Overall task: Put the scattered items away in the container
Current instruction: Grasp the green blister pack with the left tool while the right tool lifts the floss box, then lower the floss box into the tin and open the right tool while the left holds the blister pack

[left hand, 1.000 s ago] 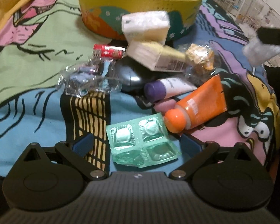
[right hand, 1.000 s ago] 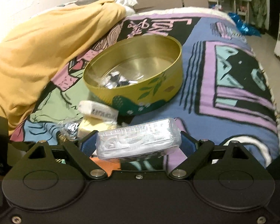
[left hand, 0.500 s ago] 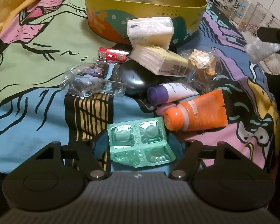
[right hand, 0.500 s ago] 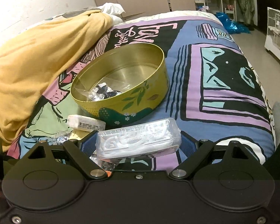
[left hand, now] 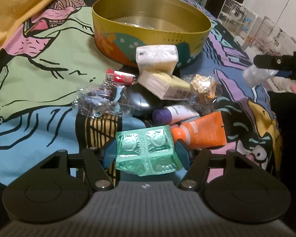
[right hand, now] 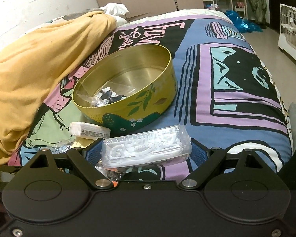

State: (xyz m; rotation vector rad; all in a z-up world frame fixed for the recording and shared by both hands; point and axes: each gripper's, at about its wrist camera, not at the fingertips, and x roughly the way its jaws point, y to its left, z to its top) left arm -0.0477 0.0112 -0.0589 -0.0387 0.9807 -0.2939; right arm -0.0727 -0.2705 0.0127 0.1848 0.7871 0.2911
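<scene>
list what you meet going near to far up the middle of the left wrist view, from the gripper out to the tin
left gripper → green blister pack → purple-capped tube → dark oval case → white tissue pack → yellow tin

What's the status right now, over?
Left hand-held gripper shut on green blister pack. Right hand-held gripper shut on clear plastic box. Tin ahead, path unobstructed.
</scene>
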